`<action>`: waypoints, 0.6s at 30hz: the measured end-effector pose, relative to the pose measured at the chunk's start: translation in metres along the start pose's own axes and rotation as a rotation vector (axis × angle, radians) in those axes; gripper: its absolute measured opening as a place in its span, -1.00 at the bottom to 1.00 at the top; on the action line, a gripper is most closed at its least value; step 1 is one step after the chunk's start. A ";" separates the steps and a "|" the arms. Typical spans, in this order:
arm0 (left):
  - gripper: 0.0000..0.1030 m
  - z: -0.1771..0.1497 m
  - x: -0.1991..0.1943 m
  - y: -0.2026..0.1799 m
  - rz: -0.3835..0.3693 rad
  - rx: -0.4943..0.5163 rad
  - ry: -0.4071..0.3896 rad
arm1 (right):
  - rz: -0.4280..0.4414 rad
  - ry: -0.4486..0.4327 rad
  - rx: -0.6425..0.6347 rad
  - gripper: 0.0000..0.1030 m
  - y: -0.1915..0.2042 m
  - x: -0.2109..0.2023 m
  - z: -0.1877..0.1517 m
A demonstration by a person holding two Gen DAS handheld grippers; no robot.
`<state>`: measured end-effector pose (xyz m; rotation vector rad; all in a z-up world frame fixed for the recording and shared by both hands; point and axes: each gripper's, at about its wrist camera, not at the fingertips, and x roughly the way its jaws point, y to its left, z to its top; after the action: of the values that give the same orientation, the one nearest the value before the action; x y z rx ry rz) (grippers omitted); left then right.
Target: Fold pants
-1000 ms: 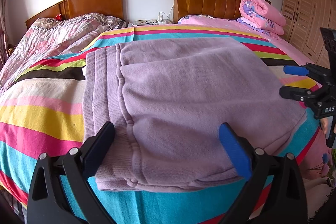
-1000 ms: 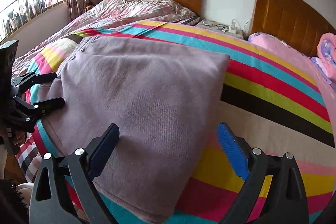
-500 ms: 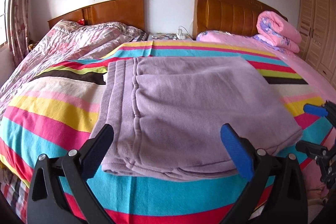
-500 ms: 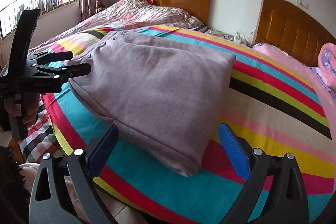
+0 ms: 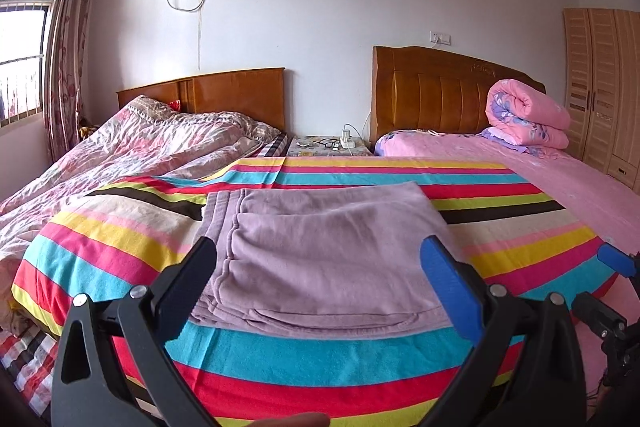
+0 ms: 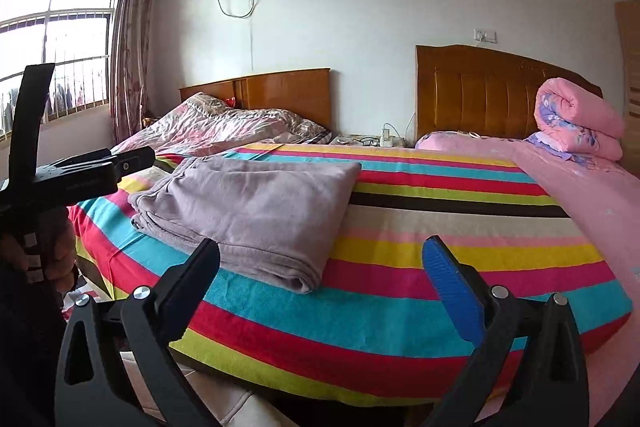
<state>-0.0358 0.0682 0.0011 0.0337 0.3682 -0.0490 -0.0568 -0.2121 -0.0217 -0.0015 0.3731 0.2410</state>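
Two hand-held grippers (image 5: 320, 267) (image 6: 324, 267) released, right widening, folded pants (image 5: 320, 251) on striped blanket (image 5: 320, 359)

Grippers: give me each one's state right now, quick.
Left gripper: open, holding nothing; the folded pants lie free on the striped blanket.
Right gripper: jaws opening, nothing between them.

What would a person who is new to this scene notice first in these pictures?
Probably the brightly striped blanket covering the bed, with the folded lilac pants lying flat on its near part. Next comes the rolled pink quilt by the right headboard. Both grippers hang in front, holding nothing.
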 end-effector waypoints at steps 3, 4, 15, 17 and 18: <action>0.97 -0.001 -0.004 -0.010 0.011 0.029 -0.011 | 0.006 -0.008 0.025 0.91 -0.003 -0.002 0.001; 0.97 -0.001 -0.004 -0.012 0.012 0.033 -0.013 | 0.002 -0.008 0.028 0.91 -0.003 -0.002 0.002; 0.97 -0.006 -0.001 -0.008 0.013 0.015 0.008 | 0.012 0.003 0.002 0.91 0.006 0.000 0.002; 0.97 -0.007 -0.002 -0.007 0.013 0.012 0.008 | 0.014 0.003 -0.002 0.91 0.007 0.000 0.002; 0.97 -0.007 -0.002 -0.007 0.014 0.010 0.007 | 0.015 0.004 -0.004 0.91 0.007 -0.001 0.002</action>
<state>-0.0407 0.0617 -0.0048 0.0467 0.3751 -0.0371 -0.0584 -0.2054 -0.0194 -0.0035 0.3767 0.2568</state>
